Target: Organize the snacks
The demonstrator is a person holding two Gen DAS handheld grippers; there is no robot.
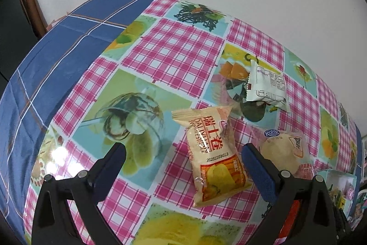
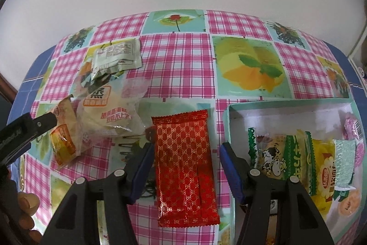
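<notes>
Right gripper (image 2: pixel 185 167) held wide open, nothing gripped; red packet (image 2: pixel 184 167) seen flat on tablecloth (image 2: pixel 176 61) between its fingers (untouched). Box (image 2: pixel 231 130) of sorted snacks just right of it. Left gripper (image 1: pixel 183 162) spread open, empty; yellow snack bag (image 1: pixel 215 157) lying between its fingers.
</notes>
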